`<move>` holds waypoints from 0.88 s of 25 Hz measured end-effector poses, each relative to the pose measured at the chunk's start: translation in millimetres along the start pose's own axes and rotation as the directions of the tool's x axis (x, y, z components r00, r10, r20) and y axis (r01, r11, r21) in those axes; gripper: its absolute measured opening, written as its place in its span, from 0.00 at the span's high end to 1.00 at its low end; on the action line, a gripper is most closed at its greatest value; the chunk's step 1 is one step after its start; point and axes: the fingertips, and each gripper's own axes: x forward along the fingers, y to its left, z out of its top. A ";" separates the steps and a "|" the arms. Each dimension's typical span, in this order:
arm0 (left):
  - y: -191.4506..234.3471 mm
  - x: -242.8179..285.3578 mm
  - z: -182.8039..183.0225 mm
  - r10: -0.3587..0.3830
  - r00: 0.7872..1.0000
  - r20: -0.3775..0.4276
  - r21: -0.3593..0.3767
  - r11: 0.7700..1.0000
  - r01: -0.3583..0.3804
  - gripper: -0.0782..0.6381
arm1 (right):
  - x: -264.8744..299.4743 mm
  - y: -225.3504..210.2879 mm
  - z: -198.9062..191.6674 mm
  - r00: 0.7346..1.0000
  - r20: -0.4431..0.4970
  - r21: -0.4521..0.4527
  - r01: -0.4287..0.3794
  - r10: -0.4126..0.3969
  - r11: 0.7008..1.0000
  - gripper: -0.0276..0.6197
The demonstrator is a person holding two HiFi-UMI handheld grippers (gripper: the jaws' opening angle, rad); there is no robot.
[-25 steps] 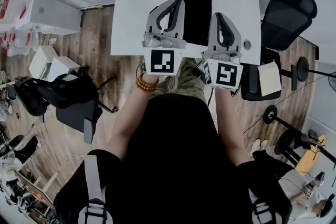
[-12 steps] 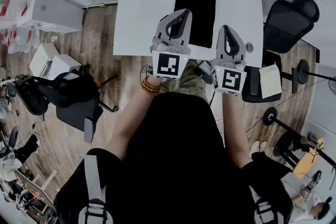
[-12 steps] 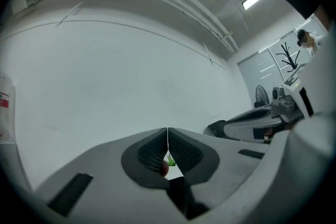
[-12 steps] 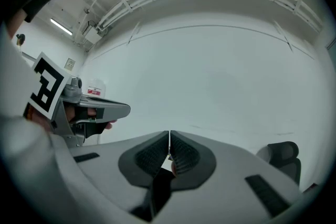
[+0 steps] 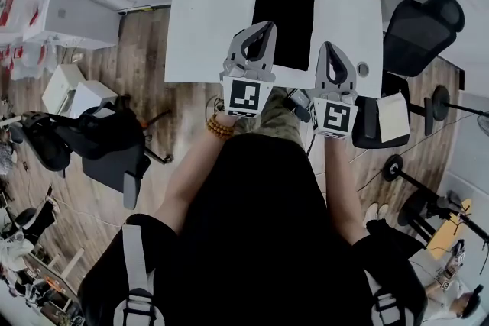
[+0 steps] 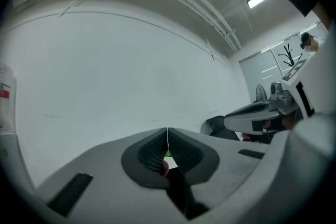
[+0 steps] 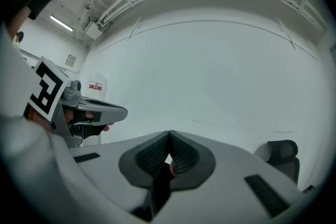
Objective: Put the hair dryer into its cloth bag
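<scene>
1. I cannot see the hair dryer. The black bag [image 5: 284, 11] lies flat on the white table [image 5: 206, 19], ahead of my tools.
2. The dryer may be inside the bag, or somewhere out of sight. I cannot tell which.
3. My left tool [image 5: 266, 27] and right tool [image 5: 330, 48] are both pinched together with nothing in them, by the table's near edge.
4. I think slow, level hands are best, so I don't bump the table or push the bag.

Black rect. cloth bag [image 5: 284, 8] lies flat, unopened-looking, mid white table [image 5: 206, 19].
</scene>
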 end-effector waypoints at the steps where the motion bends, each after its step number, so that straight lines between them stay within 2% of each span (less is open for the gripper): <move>1: 0.4 0.0 -3.8 0.001 1.000 -0.013 -0.006 1.000 -0.001 0.85 | 1.7 -0.8 -0.5 1.000 -0.001 0.000 -0.001 0.001 1.000 0.91; 22: -1.9 16.4 -37.8 0.022 0.994 -0.109 -0.028 0.999 -0.025 0.85 | 15.0 -49.0 -40.7 0.998 -0.069 0.076 0.017 -0.012 0.997 0.91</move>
